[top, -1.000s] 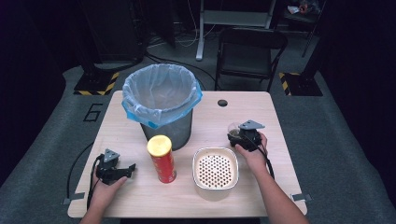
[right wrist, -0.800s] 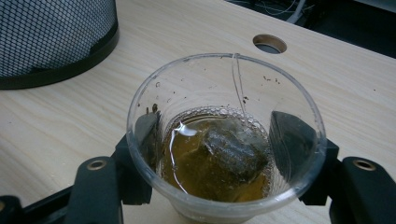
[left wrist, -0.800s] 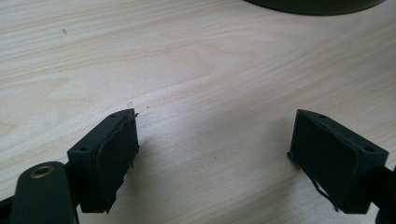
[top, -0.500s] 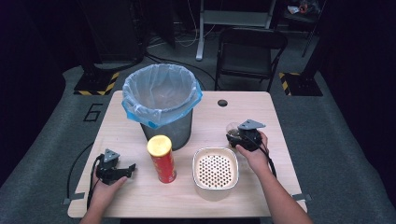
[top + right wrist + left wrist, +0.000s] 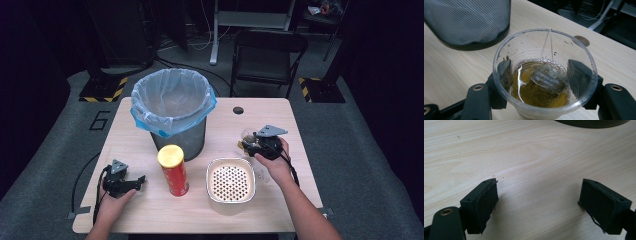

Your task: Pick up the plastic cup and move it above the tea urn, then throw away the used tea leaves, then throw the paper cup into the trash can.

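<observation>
the right gripper [image 5: 541,80] pinches a clear plastic cup [image 5: 544,75] of tea with a teabag [image 5: 546,78], at 3 o'clock from the bin [image 5: 172,112] on the bench [image 5: 300,165]. thin, squashy, spill-prone: hold mid-wall, gently, upright. the left gripper [image 5: 539,205] rests spread, empty.

One clear cup [image 5: 544,75], one tea bag [image 5: 546,78], one bin [image 5: 172,112], one red can [image 5: 173,170], one strainer bowl [image 5: 230,180]

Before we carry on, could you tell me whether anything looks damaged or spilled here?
No spill shows. The clear cup, with tea and a teabag inside, sits upright between the right gripper jaws. The left gripper pads look frayed, their rubber peeling at the edges.
</observation>
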Demonstrator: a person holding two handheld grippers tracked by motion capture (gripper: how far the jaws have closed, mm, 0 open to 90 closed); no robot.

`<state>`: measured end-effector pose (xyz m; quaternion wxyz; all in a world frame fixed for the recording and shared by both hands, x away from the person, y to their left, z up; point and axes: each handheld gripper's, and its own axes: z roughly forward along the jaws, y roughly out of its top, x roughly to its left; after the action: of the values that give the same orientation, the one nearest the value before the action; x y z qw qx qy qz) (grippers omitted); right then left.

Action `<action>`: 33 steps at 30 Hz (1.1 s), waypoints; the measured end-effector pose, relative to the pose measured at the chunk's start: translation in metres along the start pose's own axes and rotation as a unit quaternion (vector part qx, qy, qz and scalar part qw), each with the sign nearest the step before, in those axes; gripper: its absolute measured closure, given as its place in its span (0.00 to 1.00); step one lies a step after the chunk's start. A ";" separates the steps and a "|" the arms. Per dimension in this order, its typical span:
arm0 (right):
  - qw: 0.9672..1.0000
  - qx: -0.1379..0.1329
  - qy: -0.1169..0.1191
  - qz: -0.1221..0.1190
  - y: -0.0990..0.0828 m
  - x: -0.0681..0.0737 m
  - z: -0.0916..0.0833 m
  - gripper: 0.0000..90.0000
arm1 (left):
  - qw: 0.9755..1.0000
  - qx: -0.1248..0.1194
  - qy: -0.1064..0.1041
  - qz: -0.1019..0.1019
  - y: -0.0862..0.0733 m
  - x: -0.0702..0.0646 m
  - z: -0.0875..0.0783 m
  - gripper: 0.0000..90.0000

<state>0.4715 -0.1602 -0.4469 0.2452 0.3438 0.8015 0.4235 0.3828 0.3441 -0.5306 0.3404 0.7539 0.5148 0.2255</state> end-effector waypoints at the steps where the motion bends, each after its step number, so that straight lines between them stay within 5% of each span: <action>1: 1.000 -0.003 0.010 -0.007 0.002 0.000 -0.003 0.41 | 1.000 0.000 0.000 0.000 0.000 0.000 0.000 0.17; 9: 0.999 -0.017 0.037 -0.022 0.004 -0.003 -0.012 0.42 | 1.000 0.001 -0.002 -0.003 0.000 0.000 0.000 0.16; 21: 0.998 -0.022 0.051 -0.011 0.010 -0.002 -0.019 0.42 | 1.000 -0.001 -0.002 -0.002 0.000 0.000 0.001 0.16; 31: 0.996 -0.043 0.065 -0.030 0.019 -0.001 -0.029 0.42 | 1.000 0.000 -0.001 0.000 0.000 0.000 0.000 0.16; 33: 0.996 -0.048 0.062 -0.049 0.021 -0.002 -0.030 0.42 | 1.000 0.000 0.000 0.000 0.000 0.000 0.000 0.16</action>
<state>0.4591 -0.1683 -0.4138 0.2314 0.2651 0.8097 0.4696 0.3826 0.3438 -0.5306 0.3408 0.7539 0.5145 0.2253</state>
